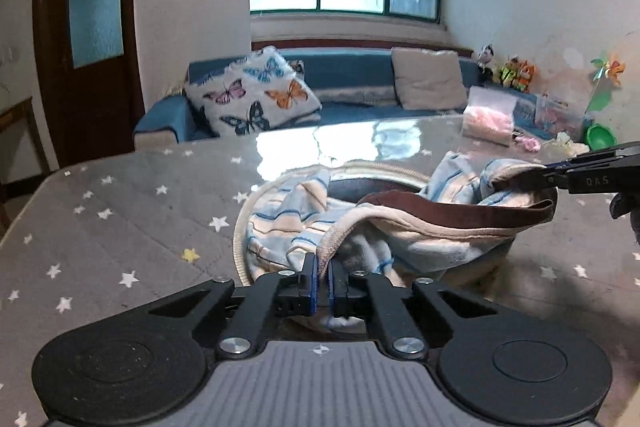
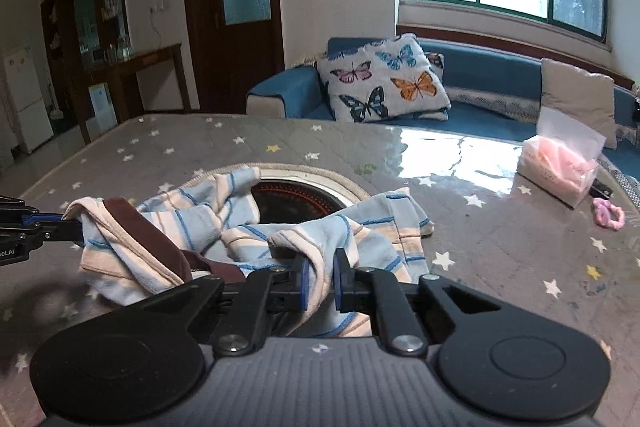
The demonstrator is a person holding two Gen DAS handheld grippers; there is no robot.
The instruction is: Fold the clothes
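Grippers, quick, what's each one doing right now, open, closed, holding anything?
Left gripper: closed on the edge of the striped garment.
Right gripper: closed on another fold of the same striped garment.

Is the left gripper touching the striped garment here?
Touching. The left wrist view shows the left gripper with jaws shut on the striped garment's cream hem, cloth pinched between them.

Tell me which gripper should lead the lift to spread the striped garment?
Neither clearly. Left gripper is shut on the striped garment at its brown-banded edge; right gripper clamps a bunched fold nearer the middle. Probably lift both together.
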